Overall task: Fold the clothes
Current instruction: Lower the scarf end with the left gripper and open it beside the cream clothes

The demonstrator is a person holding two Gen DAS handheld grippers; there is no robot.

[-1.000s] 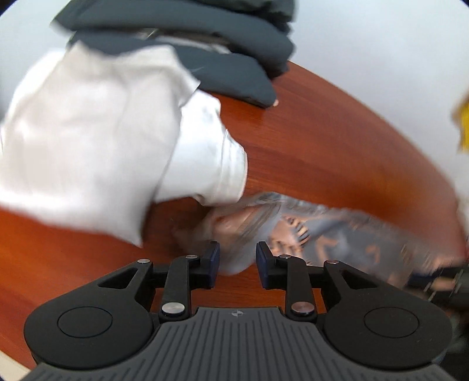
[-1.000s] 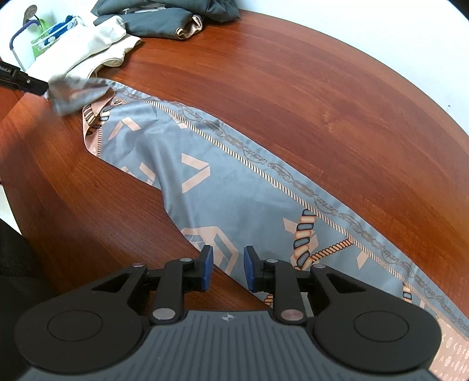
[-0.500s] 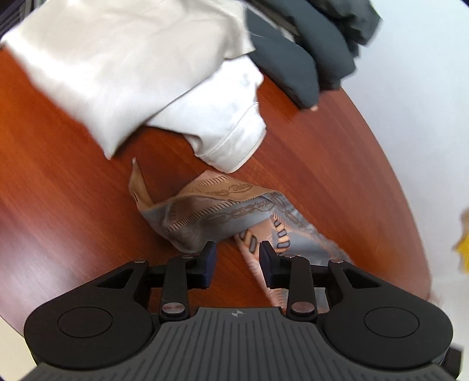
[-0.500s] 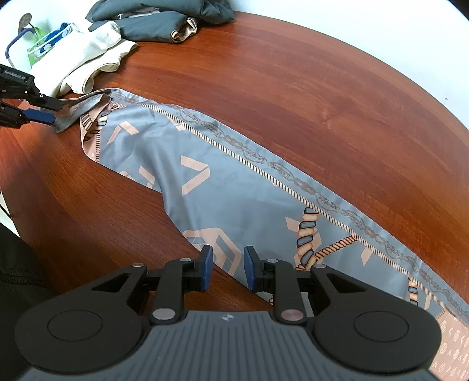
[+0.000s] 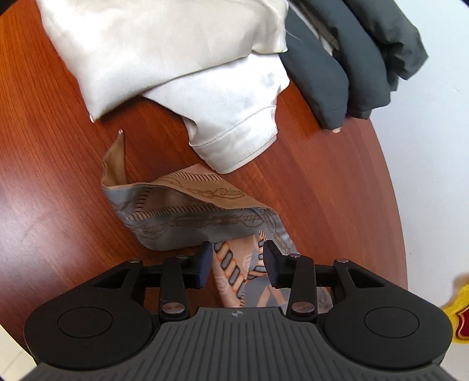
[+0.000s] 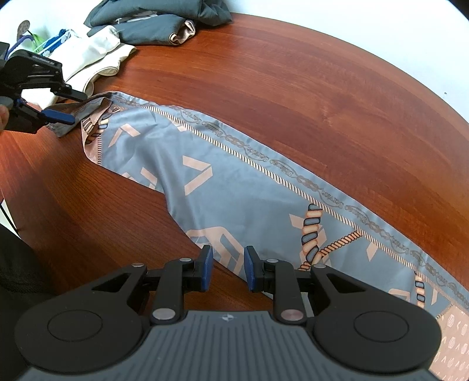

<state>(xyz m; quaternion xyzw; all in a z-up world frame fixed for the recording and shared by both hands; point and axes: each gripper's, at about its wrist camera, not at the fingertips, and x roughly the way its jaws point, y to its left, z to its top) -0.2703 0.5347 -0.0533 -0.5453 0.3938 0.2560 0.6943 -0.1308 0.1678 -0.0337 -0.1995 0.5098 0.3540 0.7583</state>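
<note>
Scarf [image 6: 234,187] lies lengthwise, bare table [image 6: 307,96] beyond its edge

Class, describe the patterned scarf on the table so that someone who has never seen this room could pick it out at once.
Start at the round red-brown wooden table. Clothes are piled at its far edge: a dark grey garment and a cream one. The scarf stretches in a long band from beside the cream garment across the tabletop; alone among them, it is printed: grey-blue with peach chevrons, rope motifs and a chain border.
</note>
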